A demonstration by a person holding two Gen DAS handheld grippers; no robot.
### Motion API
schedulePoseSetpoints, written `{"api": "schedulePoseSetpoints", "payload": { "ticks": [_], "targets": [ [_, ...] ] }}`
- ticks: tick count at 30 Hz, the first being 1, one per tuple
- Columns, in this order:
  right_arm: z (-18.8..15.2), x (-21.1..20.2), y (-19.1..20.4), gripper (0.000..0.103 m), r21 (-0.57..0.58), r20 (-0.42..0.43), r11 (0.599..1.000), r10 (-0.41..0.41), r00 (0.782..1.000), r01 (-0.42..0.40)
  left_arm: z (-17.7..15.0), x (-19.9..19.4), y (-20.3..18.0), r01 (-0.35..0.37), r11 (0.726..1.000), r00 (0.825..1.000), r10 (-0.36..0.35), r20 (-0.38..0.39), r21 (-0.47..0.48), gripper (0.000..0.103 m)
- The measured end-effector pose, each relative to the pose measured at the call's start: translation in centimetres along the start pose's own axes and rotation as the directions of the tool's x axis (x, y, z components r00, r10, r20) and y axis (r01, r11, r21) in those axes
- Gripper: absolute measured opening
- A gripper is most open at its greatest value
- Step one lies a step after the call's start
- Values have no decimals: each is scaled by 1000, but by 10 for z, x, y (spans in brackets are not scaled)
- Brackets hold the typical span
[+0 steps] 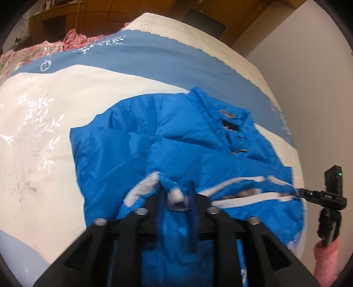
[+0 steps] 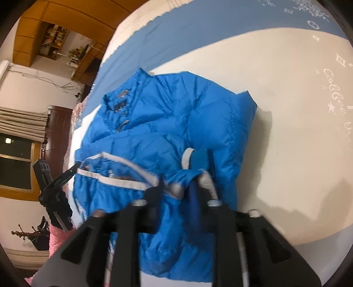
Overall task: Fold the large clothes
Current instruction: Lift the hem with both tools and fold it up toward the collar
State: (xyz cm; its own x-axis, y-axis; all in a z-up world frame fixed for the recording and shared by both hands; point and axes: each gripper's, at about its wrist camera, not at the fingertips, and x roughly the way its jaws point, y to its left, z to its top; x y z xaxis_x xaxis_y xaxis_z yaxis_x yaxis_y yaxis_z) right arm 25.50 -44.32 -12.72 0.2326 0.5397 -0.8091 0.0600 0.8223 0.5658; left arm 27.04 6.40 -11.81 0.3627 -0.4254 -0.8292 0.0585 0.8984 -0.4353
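The bright blue quilted jacket (image 1: pixel 176 141) lies partly folded on the bed — white-trimmed hem bunched, collar farthest away.

Bare cream bedspread (image 1: pixel 44 136) is seen left of the blue jacket (image 1: pixel 167 141) and beyond its collar, leaving the bed open for approach. The far corner is taken up by pink fabric (image 1: pixel 72 38), and the right bed edge is flanked by a wall (image 1: pixel 308 77).

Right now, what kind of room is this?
Most likely a bedroom at home: the blue jacket lies on a bed with a cream and blue quilt, beside wooden cabinets and a curtained window.
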Motion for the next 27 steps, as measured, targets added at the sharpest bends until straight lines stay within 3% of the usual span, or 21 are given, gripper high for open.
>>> {"api": "schedulePoseSetpoints", "payload": {
  "ticks": [1, 3, 5, 8, 11, 14, 16, 17, 18, 19, 20, 23, 27],
  "targets": [
    [-2, -8, 2, 68, -14, 23, 1000, -13, 1000, 13, -1, -7, -1, 23, 1000, 1000, -23, 6, -3, 50],
    [-6, -22, 8, 68, -50, 45, 998, -27, 999, 29, -7, -30, -3, 65, 998, 997, -65, 35, 13, 51],
    [-14, -29, 12, 68, -80, 45, 996, -30, 999, 34, -12, -48, -4, 59, 998, 996, -61, 60, 35, 56],
    [-20, -23, 14, 68, -106, 28, 992, -64, 998, 67, -21, -58, -6, -59, 993, 993, 48, 107, 106, 60],
    [-26, -6, 10, 68, -114, -10, 987, -114, 993, 113, -31, -43, -2, -154, 979, 986, 144, 82, 134, 61],
    [-34, 13, 13, 68, -145, -46, 980, -147, 988, 139, -42, -26, 2, -200, 967, 980, 196, 46, 156, 61],
    [-38, 19, 16, 55, -166, -44, 973, -171, 984, 161, -47, -20, 1, -199, 967, 980, 195, 36, 162, 54],
    [-39, 21, 18, 41, -177, -41, 969, -185, 982, 175, -49, -18, 0, -209, 964, 978, 205, 38, 165, 49],
    [-40, 21, 20, 28, -186, -39, 965, -193, 980, 183, -50, -16, -1, -201, 966, 980, 198, 33, 162, 33],
    [-41, 20, 22, 23, -190, -36, 965, -188, 982, 178, -50, -15, 0, -180, 971, 984, 178, 28, 155, 17],
    [-42, 18, 24, 16, -197, -31, 964, -188, 982, 178, -50, -16, -1, -174, 973, 985, 171, 35, 152, 14],
    [-43, 6, 35, 10, -232, 7, 950, -214, 977, 210, -48, -28, -8, -181, 972, 982, 170, 86, 151, 7],
    [-29, -29, 47, 9, -236, 82, 956, -161, 983, 176, -35, -59, -26, -160, 975, 974, 130, 184, 156, 7]
  ]
}}
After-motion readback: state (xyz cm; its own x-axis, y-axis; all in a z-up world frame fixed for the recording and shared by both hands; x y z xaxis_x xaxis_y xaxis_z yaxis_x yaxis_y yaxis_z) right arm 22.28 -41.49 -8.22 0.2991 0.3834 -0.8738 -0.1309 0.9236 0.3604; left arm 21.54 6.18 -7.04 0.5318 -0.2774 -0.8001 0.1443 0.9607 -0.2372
